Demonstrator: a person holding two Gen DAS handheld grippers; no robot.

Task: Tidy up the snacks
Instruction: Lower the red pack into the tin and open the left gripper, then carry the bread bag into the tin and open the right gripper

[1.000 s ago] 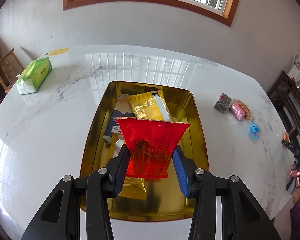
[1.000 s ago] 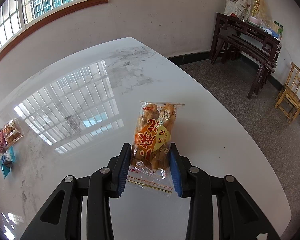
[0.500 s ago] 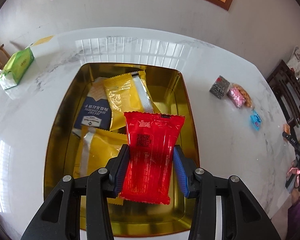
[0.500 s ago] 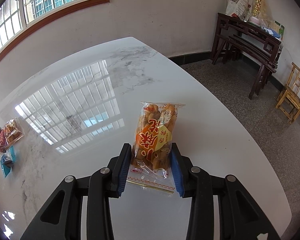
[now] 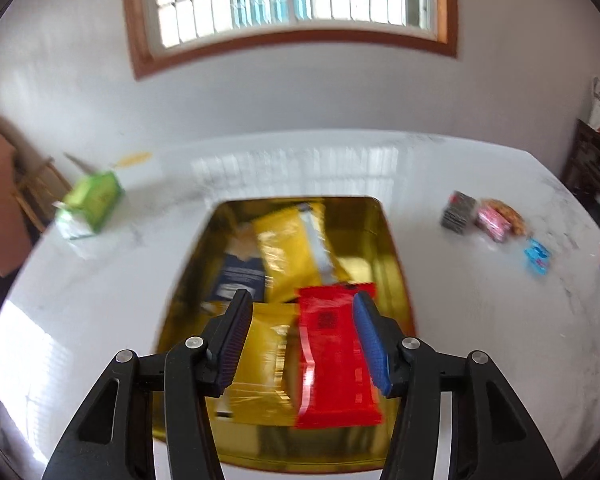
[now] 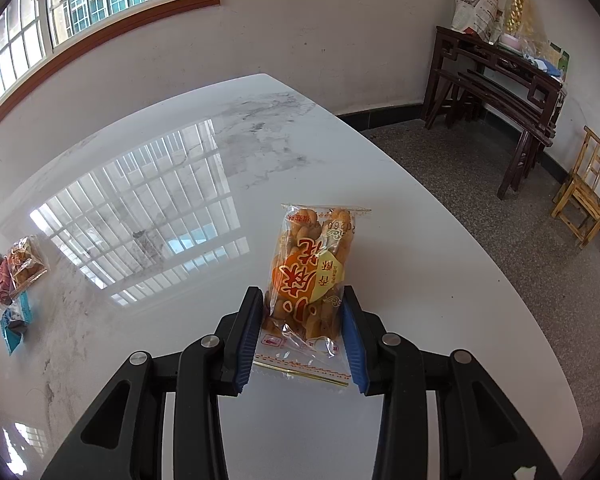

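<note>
In the left wrist view a gold tray (image 5: pixel 396 256) sits mid-table and holds yellow packets (image 5: pixel 290 248), a dark blue packet (image 5: pixel 242 274) and a red snack packet (image 5: pixel 334 354). My left gripper (image 5: pixel 302 312) is open above the tray's near end; the red packet lies in the tray, by the right finger. In the right wrist view my right gripper (image 6: pixel 303 312) is shut on a clear bag of fried dough twists (image 6: pixel 310 276), held above the white table (image 6: pixel 400 264).
Small loose snacks (image 5: pixel 488 220) and a blue candy (image 5: pixel 537 255) lie right of the tray; they also show at the left of the right wrist view (image 6: pixel 16 268). A green tissue pack (image 5: pixel 90 204) sits at the table's far left. Chairs and a dark sideboard (image 6: pixel 500 80) stand beyond the table.
My left gripper opened and let go of the red packet, which now lies in the tray. The left view tilted up and back. The right gripper and its bag barely moved.
</note>
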